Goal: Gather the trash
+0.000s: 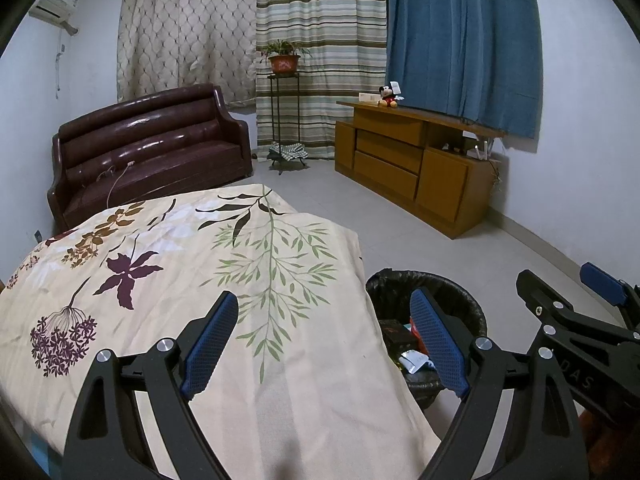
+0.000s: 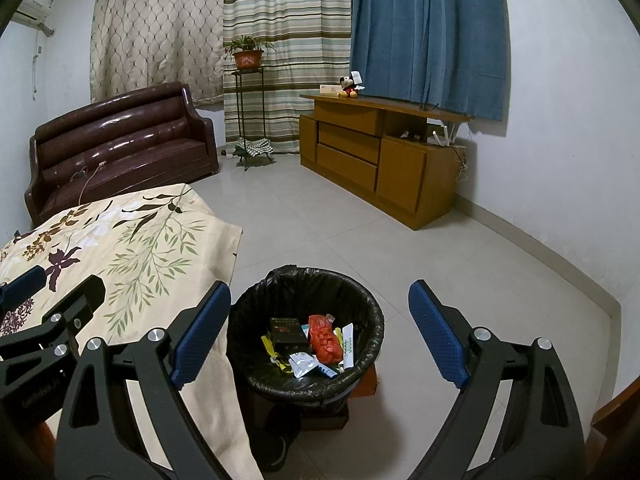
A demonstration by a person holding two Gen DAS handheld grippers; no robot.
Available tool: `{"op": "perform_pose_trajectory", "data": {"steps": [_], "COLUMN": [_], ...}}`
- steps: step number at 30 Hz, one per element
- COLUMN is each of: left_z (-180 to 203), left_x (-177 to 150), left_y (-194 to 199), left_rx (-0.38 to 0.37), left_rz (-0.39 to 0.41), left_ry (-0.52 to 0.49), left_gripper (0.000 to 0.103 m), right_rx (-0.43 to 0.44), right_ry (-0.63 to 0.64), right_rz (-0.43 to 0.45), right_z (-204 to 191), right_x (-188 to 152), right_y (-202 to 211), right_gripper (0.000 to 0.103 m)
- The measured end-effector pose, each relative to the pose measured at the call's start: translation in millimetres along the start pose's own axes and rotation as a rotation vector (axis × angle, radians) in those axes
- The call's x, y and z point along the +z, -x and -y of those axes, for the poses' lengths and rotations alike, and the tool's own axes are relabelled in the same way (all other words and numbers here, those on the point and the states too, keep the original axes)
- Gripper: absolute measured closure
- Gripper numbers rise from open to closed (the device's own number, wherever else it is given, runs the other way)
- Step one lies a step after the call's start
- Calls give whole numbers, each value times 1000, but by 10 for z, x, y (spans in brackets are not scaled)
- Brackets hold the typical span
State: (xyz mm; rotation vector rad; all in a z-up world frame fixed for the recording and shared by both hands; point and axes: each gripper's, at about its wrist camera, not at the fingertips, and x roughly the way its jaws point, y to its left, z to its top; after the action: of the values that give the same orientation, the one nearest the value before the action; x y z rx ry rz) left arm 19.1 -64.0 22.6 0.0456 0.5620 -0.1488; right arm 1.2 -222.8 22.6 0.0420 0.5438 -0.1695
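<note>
- Quick status: my left gripper (image 1: 324, 336) is wide open with nothing in it, just hanging over the flowery bedspread (image 1: 180, 280).
- Same deal with my right gripper (image 2: 320, 328), jaws spread wide and empty, pointed down at the trash bin (image 2: 260, 308) with its black liner.
- The bin sits on the floor right beside the edge of the bed, and it's already got stuff in it: a dark box (image 2: 289, 334), a crumpled red wrapper (image 2: 326, 338), a yellow strip (image 2: 272, 354) and some white and green paper packets (image 2: 308, 364).
- So as far as I can tell, the collecting part looks mostly or fully done. Everything trash-like I can spot is inside the liner.
- The bedspread looks bare from both views, and the floor tiles (image 2: 420, 264) around the bin look clean too.
- What's left, if anything? Maybe bagging up the liner, but that's my guess. Can't see behind me, so there could be more lying around out of view.
</note>
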Motion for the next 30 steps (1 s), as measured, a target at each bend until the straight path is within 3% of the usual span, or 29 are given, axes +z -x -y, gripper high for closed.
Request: {"op": "perform_pose_trajectory", "data": {"steps": [30], "left_z": [45], "left_x": [-13], "left_y": [-13], "left_rx": [-7], "left_rz": [-4], "left_ry": [-9], "left_gripper": [18], "right_rx": [0], "right_ry": [1], "right_rz": [-1], "right_z": [1], "right_x": [5], "right_y": [-4], "right_gripper": [15]}}
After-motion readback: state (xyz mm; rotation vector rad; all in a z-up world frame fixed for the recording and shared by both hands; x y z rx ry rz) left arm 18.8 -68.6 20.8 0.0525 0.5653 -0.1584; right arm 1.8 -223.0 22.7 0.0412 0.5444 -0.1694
